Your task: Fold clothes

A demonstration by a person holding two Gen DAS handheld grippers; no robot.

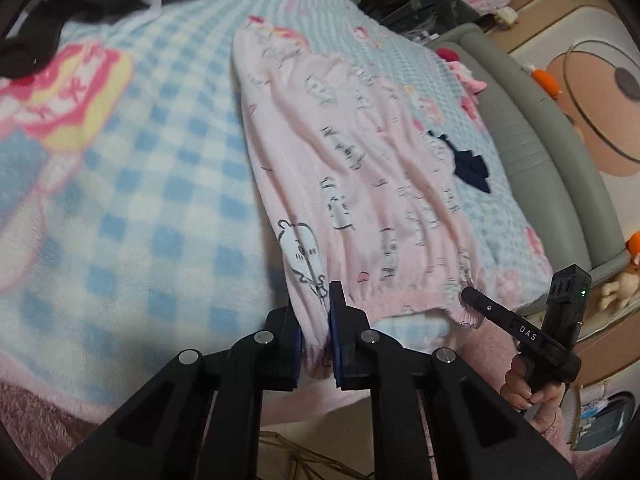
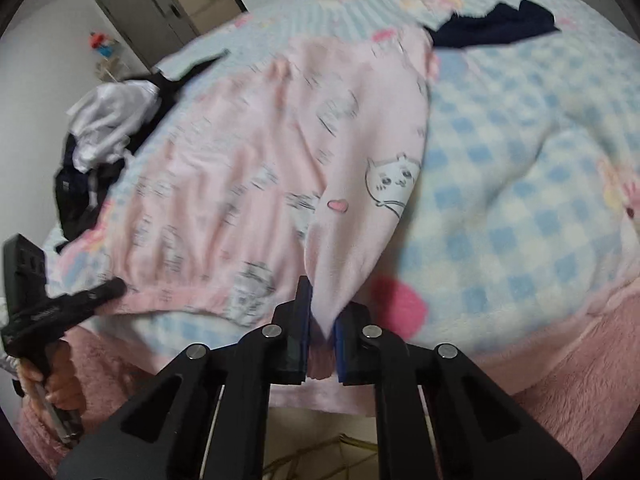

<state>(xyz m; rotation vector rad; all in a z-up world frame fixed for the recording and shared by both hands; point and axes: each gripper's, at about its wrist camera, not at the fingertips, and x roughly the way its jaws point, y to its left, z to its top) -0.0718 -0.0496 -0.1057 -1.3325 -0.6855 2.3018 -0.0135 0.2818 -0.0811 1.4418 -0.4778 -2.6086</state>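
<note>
Both our grippers pinch the near elastic hem of the pink cartoon-print pajama garment (image 1: 352,160): the left gripper (image 1: 316,328) and the right gripper (image 2: 322,320) each clamp a corner. It lies spread on a blue-and-white checked fleece blanket (image 1: 160,208) covering the bed. We see dark clothes (image 2: 80,184) heaped nearby, a grey padded bed frame (image 1: 532,136) and a grey cabinet (image 2: 156,12).
</note>
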